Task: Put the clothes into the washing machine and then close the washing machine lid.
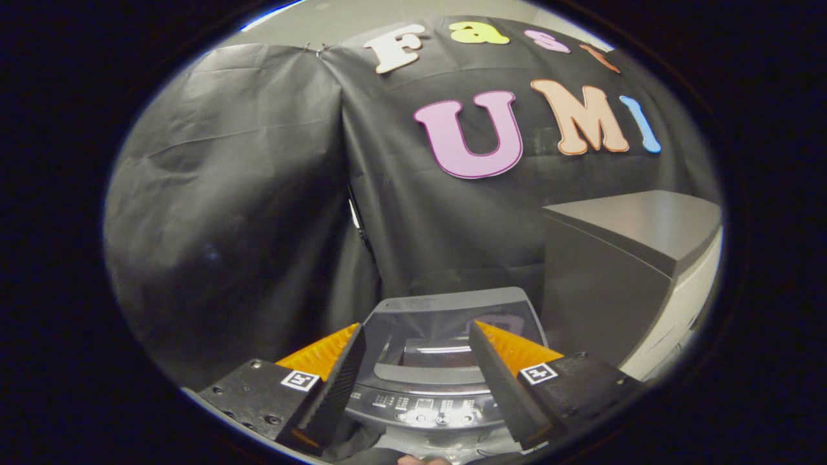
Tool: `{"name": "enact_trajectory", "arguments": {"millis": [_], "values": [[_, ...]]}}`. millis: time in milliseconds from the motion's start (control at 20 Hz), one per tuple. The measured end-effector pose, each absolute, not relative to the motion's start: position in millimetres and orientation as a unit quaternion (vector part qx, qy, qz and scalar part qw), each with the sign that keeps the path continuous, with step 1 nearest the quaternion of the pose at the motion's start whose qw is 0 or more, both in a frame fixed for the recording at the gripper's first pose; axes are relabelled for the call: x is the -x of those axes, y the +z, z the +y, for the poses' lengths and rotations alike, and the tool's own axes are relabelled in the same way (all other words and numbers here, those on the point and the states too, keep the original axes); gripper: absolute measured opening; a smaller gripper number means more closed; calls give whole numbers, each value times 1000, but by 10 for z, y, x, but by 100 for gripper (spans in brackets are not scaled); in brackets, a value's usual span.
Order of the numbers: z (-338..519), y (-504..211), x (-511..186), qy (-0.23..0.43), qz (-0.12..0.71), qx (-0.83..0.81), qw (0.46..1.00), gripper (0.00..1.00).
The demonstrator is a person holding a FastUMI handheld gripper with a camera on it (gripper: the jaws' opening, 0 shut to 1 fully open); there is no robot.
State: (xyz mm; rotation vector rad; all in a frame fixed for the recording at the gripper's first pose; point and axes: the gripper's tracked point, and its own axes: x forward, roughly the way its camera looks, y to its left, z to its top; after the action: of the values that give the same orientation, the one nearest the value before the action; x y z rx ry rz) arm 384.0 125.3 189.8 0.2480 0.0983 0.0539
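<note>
While the fingers [417, 336] gape, the washing machine [446, 349] stands against black cloth [245, 194].

Gripper view: rides on tongs [417, 339], faces forward over washing machine [446, 349] close below, toward booth wall [258, 194]

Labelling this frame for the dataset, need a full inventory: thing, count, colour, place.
washing machine: 1, grey, top-loader, lid down, seen between and beyond the fingers
control panel: 1, grey with small buttons, on the washer's near edge, between the fingers
cabinet: 1, grey top, paler side, right of the washer
booth wall: 1, black cloth, behind everything
gripper: 1, fingers apart, nothing between them, above the washer
</note>
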Motion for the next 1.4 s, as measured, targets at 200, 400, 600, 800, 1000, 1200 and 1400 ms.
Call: {"name": "enact_trajectory", "arguments": {"millis": [200,400,600,800,1000,1200,1400], "values": [[1200,1769,-3546,19,38,-100,994,97],[1065,1588,-3189,0,23,-80,997,97],[852,1356,-2868,-24,9,-84,996,97],[686,1136,-2568,-37,-6,-121,992,97],[505,847,-2244,-58,-17,-150,987,97],[427,524,-1949,-78,-30,-163,983,97],[421,453,-1706,-94,-57,-117,987,97]]}}
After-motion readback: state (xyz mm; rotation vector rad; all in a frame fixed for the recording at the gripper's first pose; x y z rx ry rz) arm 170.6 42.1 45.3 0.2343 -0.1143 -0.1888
